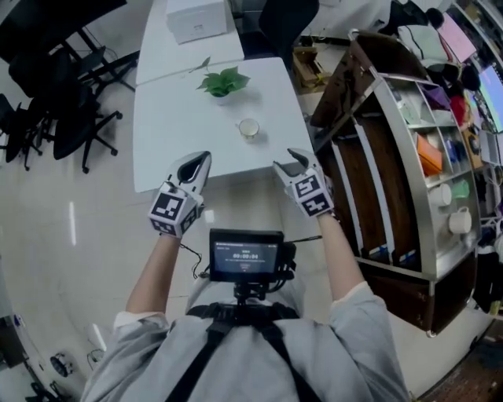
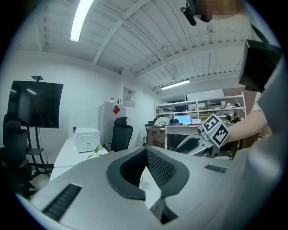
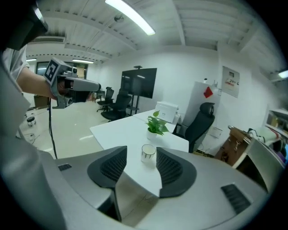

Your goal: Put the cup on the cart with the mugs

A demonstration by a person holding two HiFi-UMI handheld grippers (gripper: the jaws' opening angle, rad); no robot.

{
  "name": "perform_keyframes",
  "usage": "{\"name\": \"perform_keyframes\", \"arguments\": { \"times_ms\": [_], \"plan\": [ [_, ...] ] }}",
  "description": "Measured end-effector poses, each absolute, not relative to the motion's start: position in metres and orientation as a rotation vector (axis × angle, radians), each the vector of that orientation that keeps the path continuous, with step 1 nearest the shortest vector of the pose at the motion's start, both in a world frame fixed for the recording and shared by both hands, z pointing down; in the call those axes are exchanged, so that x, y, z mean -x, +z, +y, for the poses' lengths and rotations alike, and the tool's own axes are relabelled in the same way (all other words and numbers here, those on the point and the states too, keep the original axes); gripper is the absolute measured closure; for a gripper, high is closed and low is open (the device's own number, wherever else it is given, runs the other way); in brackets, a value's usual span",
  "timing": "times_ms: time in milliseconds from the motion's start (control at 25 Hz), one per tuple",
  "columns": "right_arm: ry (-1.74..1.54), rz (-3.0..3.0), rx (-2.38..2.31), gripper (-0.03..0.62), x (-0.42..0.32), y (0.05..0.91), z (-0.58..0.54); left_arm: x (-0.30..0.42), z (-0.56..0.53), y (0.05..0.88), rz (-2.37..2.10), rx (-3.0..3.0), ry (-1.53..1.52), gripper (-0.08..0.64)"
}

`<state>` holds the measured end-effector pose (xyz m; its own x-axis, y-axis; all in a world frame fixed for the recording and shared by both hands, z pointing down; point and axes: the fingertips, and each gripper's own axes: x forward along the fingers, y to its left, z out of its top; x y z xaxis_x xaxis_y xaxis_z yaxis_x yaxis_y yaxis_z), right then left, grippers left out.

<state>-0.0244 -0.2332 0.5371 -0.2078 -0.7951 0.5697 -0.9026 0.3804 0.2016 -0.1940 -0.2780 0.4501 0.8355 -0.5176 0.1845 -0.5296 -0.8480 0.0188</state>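
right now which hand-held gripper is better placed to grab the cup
Right. The right hand-held gripper has its jaws apart with the cup in line ahead of them, and it is nearer the cart. The left hand-held gripper has its jaws together, and its view does not show the cup.

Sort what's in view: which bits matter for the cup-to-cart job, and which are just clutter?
Job:
- cup on the white table
- cart at the right
- mugs on its shelves
- right gripper, jaws apart, cup ahead between them

Lying about:
- potted plant
- white box
- office chairs
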Motion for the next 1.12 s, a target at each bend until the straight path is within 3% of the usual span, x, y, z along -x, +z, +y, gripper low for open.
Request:
{"name": "perform_keyframes", "arguments": {
  "times_ms": [120, 360, 720, 1120],
  "plan": [
    [0.217, -2.041, -1.266, 0.299, 0.033, 0.56, -0.267, 0.193, -0.293, 0.457, -0.882, -2.917, 0.263, 0.558],
    [0.243, -2.019, -1.0, 0.188, 0.036, 0.604, -0.327, 0.187, -0.313, 0.471, -0.997, -2.833, 0.274, 0.557],
    [0.256, -1.978, -0.711, 0.127, 0.03, 0.666, -0.386, 0.17, -0.334, 0.487, -1.192, -2.72, 0.286, 0.557],
    [0.327, -1.896, -0.592, 0.127, 0.048, 0.733, -0.427, 0.185, -0.358, 0.502, -1.221, -2.691, 0.295, 0.558]
  ]
}}
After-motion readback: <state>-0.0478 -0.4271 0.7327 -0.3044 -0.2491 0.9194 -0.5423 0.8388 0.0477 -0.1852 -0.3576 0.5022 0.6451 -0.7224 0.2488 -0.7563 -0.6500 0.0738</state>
